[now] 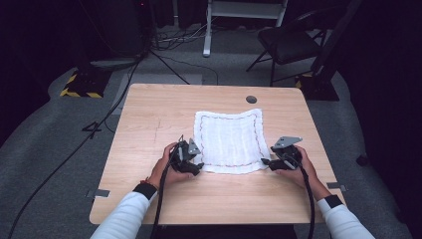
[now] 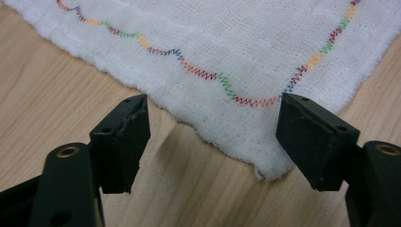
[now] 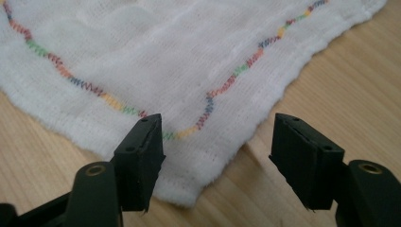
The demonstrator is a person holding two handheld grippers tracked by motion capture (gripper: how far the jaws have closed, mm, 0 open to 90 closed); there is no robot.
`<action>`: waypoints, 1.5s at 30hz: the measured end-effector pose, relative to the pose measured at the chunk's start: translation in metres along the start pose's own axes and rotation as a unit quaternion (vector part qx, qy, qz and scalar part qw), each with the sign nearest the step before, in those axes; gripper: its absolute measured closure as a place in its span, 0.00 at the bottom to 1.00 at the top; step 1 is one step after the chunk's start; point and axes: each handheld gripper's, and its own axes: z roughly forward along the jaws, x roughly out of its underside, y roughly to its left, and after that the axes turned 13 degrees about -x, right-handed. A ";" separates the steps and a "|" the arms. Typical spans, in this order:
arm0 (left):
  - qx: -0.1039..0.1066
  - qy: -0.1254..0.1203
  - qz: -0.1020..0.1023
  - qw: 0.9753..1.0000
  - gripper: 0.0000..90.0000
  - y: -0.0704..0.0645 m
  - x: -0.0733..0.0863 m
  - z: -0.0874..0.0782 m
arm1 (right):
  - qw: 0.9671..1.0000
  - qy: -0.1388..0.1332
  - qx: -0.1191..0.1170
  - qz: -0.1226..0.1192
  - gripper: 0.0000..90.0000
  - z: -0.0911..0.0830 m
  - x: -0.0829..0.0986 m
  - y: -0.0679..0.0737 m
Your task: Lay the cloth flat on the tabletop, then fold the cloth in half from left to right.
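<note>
1. Nearest the camera, the person's forearms in white sleeves came in over the worktop's (image 1: 149, 124) near edge, each hand holding 1 tool.
2. The left tool (image 2: 213, 137) stood wide, its jaws either side of the near-left corner of the white cloth (image 2: 227, 42), holding nothing.
3. The right tool (image 3: 215, 156) was likewise wide and empty, with the cloth's near-right corner between its jaws.
4. The cloth lay flat at the worktop's middle, edged with coloured zigzag stitching (image 3: 236, 71).
5. Each corner pointed toward its own tool, the cloth lying just ahead toward the far edge; each hand seemed equally near, probably for a paired pinch.
</note>
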 end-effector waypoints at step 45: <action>-0.050 -0.057 -0.094 0.993 0.21 0.077 -0.019 -0.007 | 0.993 -0.072 -0.054 -0.078 0.43 -0.006 -0.023 0.071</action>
